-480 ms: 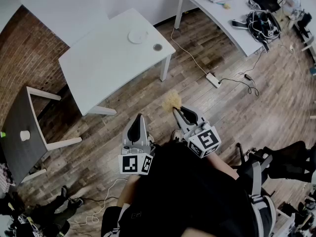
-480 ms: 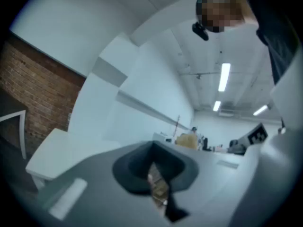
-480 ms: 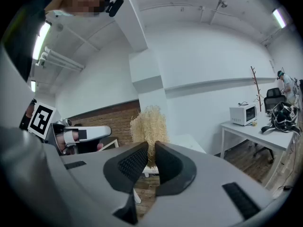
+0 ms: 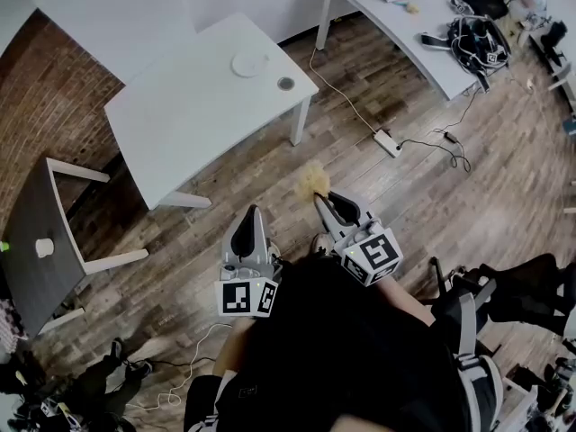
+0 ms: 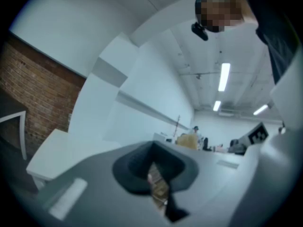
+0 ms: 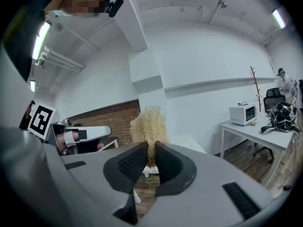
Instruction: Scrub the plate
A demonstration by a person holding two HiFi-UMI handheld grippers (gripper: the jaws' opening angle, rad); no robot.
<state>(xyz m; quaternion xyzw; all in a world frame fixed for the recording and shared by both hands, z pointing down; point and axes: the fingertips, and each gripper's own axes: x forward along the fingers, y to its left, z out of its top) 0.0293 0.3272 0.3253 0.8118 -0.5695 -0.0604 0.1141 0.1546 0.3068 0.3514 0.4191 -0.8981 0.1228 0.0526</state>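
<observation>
Wood-floored office; the small round white plate (image 4: pixel 249 64) sits on the white rectangular table (image 4: pixel 193 111), well ahead of us.
Our right gripper (image 4: pixel 320 200) pinches a straw-coloured fibre scrubber (image 6: pixel 149 124), light and springy; our left gripper (image 5: pixel 154 174) is closed, empty. The plate looks stiff, slick, breakable: we'd brace its rim.

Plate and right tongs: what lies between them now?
In the head view, only wooden floor and bare white table lie between the plate and the right tongs, which grip a straw-coloured scrubber.

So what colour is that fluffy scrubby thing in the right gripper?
The scrubber is pale straw yellow. It shows best in the right gripper view.
</observation>
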